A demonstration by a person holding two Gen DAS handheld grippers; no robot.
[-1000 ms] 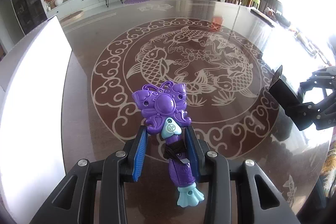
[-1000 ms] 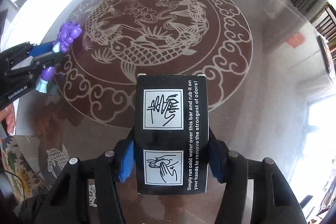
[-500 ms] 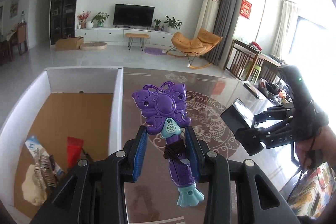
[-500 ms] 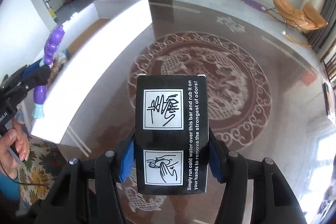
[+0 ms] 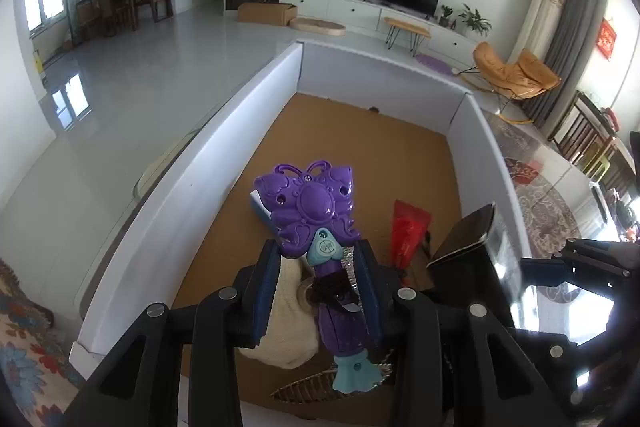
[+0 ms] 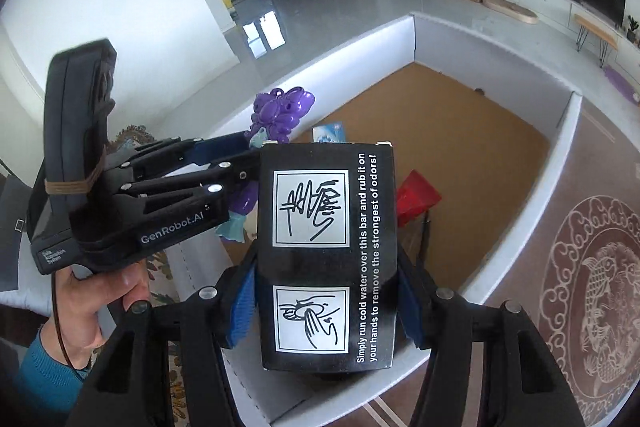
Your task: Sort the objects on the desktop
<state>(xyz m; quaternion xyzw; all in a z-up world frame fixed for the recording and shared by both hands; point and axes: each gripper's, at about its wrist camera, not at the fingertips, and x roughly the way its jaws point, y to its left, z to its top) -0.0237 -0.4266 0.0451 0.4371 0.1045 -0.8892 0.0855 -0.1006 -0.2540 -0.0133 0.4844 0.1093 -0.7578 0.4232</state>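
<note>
A purple butterfly toy wand (image 5: pixel 310 207) with a teal tip sits between the fingers of my left gripper (image 5: pixel 316 259), whose jaws are opening. A gap shows beside the left pad, and the wand leans on the right pad. It hangs over the white-walled cardboard box (image 5: pixel 192 211). My right gripper (image 6: pixel 326 303) is shut on a black printed carton (image 6: pixel 326 255), held above the box's near wall (image 6: pixel 516 227). In the right wrist view the left gripper (image 6: pixel 240 151) and the wand (image 6: pixel 282 109) are just to the left of the carton.
Inside the box lie a red packet (image 5: pixel 408 227), a white cloth (image 5: pixel 288 323), a blue-and-white packet (image 6: pixel 328 133) and a metal piece. A person's hand (image 6: pixel 104 291) holds the left gripper. The dark table with the koi pattern (image 6: pixel 600 267) lies to the right.
Both grippers swung from above the koi table to over the white box. The left gripper's jaws have parted around the wand. The black carton stays clamped in the right one.
</note>
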